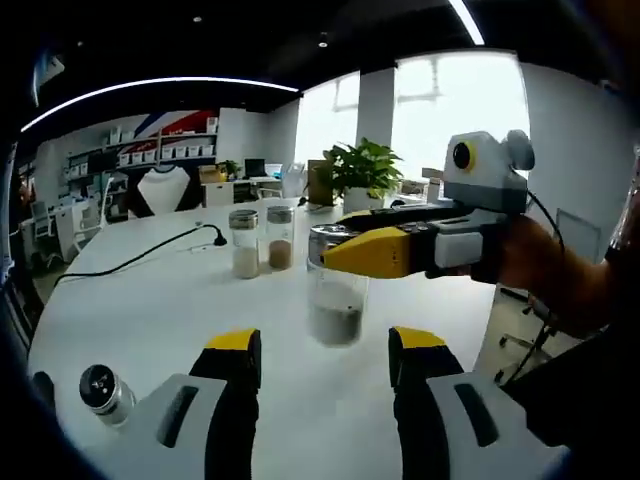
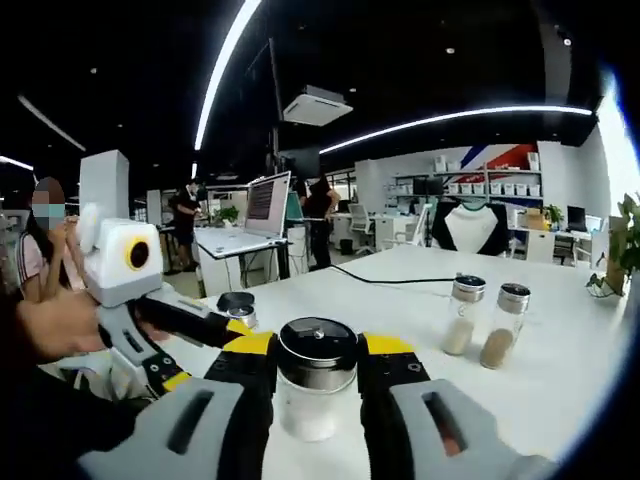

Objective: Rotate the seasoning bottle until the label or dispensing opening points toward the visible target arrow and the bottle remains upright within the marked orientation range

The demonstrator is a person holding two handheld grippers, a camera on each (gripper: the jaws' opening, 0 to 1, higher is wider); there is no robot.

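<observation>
Bottle point(image 2: 316, 385) stands upright on the white table point(image 2: 560, 370), a clear glass seasoning shaker with a dark metal cap and pale powder at its base, and the right gripper point(image 2: 316, 362) grasps it just under the cap, one yellow-tipped jaw on each side. In the left gripper view the same bottle point(image 1: 336, 290) sits in the middle of the table with that gripper reaching in from the right. The left gripper point(image 1: 324, 352) waits near it, jaws released and apart, holding nothing. Two more shakers point(image 1: 261, 241) stand together farther back by a black cable point(image 1: 140, 256), and another point(image 1: 104, 391) sits near the left edge. No target arrow is visible, so the turn could overshoot; a high grip near the cap may also tip the bottle while twisting.
</observation>
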